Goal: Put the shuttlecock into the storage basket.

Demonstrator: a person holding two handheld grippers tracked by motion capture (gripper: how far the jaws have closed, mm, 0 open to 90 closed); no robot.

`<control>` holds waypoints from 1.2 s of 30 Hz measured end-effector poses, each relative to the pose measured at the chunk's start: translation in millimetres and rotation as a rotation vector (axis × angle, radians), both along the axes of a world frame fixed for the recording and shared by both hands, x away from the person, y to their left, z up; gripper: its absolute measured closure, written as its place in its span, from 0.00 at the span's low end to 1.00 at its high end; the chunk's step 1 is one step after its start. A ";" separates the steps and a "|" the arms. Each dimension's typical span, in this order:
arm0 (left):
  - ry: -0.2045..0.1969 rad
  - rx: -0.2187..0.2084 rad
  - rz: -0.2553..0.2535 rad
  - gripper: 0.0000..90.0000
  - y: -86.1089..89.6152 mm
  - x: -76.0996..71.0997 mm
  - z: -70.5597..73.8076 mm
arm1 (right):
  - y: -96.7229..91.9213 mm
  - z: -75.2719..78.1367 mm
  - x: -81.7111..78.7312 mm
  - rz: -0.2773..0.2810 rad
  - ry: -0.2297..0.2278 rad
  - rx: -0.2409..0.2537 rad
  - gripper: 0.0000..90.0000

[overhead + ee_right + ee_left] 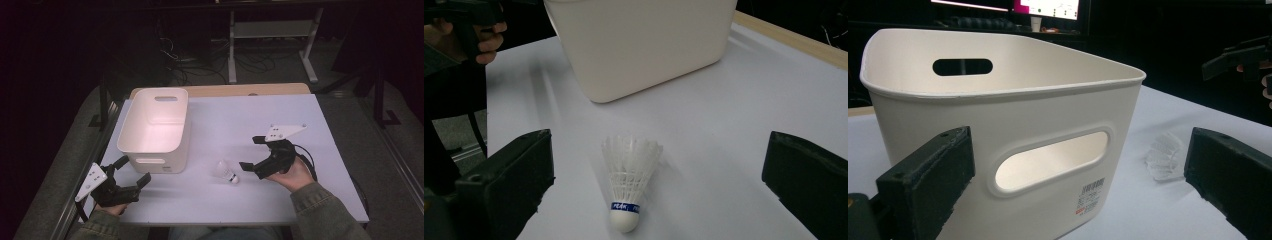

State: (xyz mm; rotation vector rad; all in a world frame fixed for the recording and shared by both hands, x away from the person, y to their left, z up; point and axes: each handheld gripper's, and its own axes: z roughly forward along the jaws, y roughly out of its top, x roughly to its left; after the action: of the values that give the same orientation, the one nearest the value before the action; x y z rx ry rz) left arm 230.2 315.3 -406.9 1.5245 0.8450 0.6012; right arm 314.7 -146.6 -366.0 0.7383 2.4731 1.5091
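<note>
Shuttlecock (631, 185) on table (724, 130), untouched between spread fingers (509, 175) of right gripper (256, 154).

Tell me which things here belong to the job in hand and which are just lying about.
In the job: shuttlecock, white bin, right gripper open near the shuttlecock, left gripper open by the bin.
Lying about: floor cables, frame legs behind the table.

Left gripper (134, 170) jaws apart, right gripper (252, 152) jaws apart
</note>
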 end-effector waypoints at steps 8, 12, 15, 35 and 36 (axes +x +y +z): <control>0.001 -0.001 0.000 0.00 0.0 0.2 -0.1 | 6.3 -1.7 1.9 0.013 0.017 -0.008 0.00; 0.000 -0.001 -0.001 0.00 0.0 0.1 -0.1 | 9.5 -3.5 3.4 0.022 0.029 -0.015 0.00; 0.000 -0.002 -0.001 0.00 0.0 0.2 -0.1 | 12.6 -5.4 4.3 0.026 0.038 -0.023 0.00; 0.000 -0.002 -0.003 0.00 0.1 0.2 -0.1 | 27.7 -16.8 14.6 0.033 0.107 -0.084 0.00; 0.000 -0.003 -0.003 0.00 0.1 0.2 -0.1 | 27.7 -16.8 14.6 0.033 0.107 -0.084 0.00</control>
State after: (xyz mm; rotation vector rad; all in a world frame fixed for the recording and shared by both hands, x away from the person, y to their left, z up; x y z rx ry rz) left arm 230.4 315.4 -407.0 1.5234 0.8433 0.5973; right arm 329.3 -118.9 -382.9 0.7869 2.6211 1.4013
